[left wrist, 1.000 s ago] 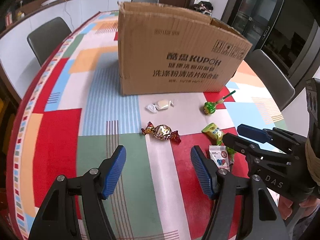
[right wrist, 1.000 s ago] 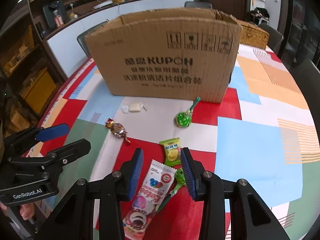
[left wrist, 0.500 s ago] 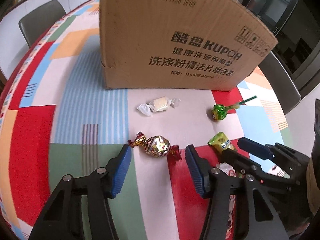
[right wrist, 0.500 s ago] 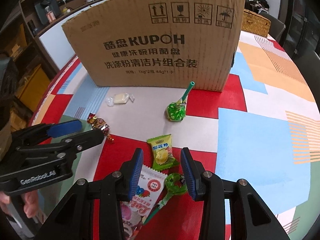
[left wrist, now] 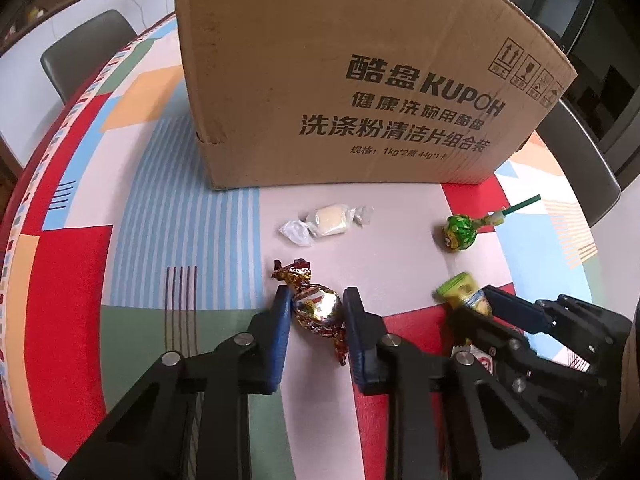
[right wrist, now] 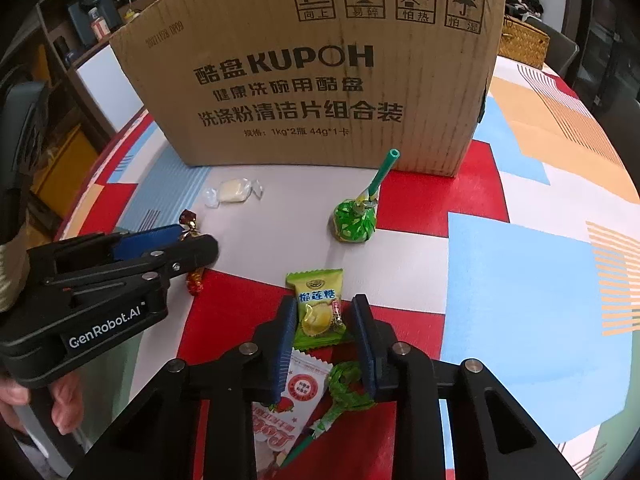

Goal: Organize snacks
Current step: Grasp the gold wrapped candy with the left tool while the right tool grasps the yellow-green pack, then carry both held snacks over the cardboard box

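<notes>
Snacks on patterned table (left wrist: 120,300), two in grip.
Left gripper (left wrist: 316,312) clamps foil candy (left wrist: 318,308); right gripper (right wrist: 324,320), jaws just closing, pinches green packet (right wrist: 318,308); box (right wrist: 312,68) beyond both.

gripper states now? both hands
Left gripper: shut on the foil candy.
Right gripper: jaws just closed in, shut on the green candy packet.

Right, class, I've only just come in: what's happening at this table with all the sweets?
A person holds a tool in each hand over loose sweets in front of a cardboard box. The left tool has just closed on a gold foil candy. The right tool has been closing on a green durian candy packet. A white wrapped candy and green lollipop lie untouched.
</notes>
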The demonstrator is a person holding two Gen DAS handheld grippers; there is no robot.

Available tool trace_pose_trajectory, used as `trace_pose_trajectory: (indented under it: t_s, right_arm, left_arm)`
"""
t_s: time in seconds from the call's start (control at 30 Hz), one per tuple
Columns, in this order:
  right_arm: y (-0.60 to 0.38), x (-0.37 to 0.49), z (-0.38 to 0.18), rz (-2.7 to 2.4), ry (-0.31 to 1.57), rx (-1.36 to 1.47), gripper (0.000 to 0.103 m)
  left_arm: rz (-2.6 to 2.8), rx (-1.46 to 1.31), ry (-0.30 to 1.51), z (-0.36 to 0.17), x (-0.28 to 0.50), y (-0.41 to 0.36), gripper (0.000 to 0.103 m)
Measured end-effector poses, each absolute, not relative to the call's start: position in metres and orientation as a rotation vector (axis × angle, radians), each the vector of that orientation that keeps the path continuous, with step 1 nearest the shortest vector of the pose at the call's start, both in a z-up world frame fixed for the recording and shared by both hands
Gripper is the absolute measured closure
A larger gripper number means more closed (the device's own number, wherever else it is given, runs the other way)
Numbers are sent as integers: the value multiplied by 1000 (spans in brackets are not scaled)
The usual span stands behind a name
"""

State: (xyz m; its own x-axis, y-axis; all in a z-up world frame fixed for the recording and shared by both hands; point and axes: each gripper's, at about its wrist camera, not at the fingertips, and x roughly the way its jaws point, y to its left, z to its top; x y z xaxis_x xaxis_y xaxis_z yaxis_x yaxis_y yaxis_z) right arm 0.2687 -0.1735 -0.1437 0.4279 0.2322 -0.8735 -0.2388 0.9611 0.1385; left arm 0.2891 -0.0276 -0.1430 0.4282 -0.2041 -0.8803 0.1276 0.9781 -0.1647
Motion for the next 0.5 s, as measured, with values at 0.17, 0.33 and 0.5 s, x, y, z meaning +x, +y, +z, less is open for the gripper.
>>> trace_pose_trajectory:
  t_s: [0.17,0.33,0.5]
  right_arm:
    - [-174,269,-142,290,1082,-3,78]
    - [-175,264,-132,293,1056,0,78]
    - [-175,258,-118,297,1027,0,78]
  left_arm:
    - [-225,-90,1110,-140,280,-26,77]
    - [-234,-84,1080,-128,269,-24,77]
    - [-243,-88,1044,-112,259,-19,77]
